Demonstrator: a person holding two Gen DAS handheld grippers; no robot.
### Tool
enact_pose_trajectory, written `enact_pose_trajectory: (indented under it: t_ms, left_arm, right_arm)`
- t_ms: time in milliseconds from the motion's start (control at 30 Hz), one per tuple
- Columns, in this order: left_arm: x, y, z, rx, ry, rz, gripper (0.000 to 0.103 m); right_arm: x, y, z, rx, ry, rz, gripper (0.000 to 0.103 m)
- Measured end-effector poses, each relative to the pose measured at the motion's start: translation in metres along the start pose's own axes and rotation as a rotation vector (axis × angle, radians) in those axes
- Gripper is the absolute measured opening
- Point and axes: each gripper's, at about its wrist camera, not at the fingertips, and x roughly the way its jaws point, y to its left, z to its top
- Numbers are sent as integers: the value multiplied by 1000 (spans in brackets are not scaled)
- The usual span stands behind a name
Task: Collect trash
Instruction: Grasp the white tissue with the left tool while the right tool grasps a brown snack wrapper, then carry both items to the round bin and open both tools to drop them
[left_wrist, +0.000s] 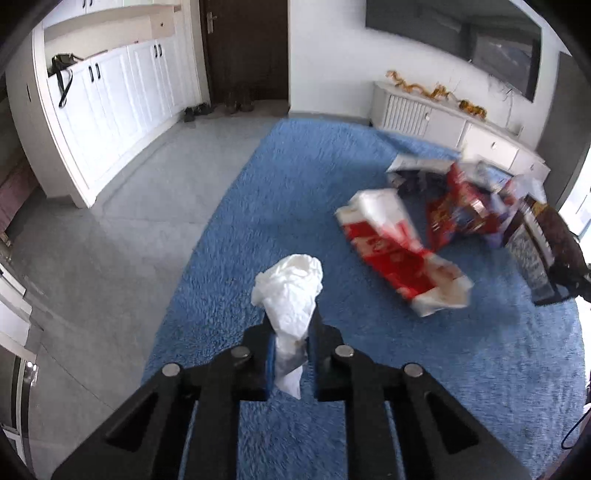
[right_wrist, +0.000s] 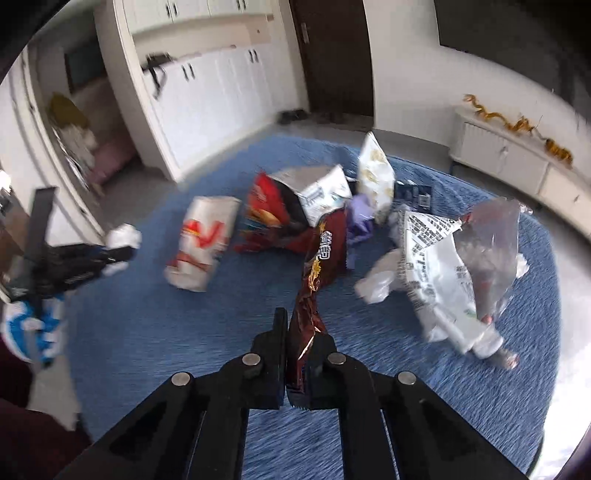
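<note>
My left gripper (left_wrist: 290, 325) is shut on a crumpled white tissue (left_wrist: 290, 291) and holds it above the blue rug (left_wrist: 295, 192). It also shows at the left of the right wrist view (right_wrist: 118, 251). My right gripper (right_wrist: 300, 332) is shut on a dark brown snack wrapper (right_wrist: 314, 288) that hangs forward from the jaws. On the rug lie a red-and-white pack (left_wrist: 397, 251), also in the right wrist view (right_wrist: 201, 243), a red snack bag (right_wrist: 269, 218), white and silver wrappers (right_wrist: 443, 266) and a white bag (right_wrist: 376, 177).
White cabinets (left_wrist: 110, 107) line the left wall beside grey floor tiles (left_wrist: 122, 229). A dark door (left_wrist: 247, 51) stands at the back with shoes before it. A low white sideboard (left_wrist: 443, 125) runs along the right wall under a TV.
</note>
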Motion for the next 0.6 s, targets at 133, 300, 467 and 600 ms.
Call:
enact_pose_trajectory:
  t_ms: [133, 300, 467, 600]
  left_arm:
    - [-32, -27, 12, 59, -64, -77, 13]
    - [-51, -93, 34, 160, -79, -268, 13]
    - [-60, -197, 51, 350, -83, -401, 13]
    - [-49, -300, 51, 518, -33, -484, 13]
  right_arm:
    - [-36, -5, -7, 43, -76, 60, 7]
    - [-85, -19, -21, 98, -176, 5, 7]
    - [-128, -74, -60, 207, -245, -128, 7]
    - [-151, -127, -101, 320, -269, -252, 7]
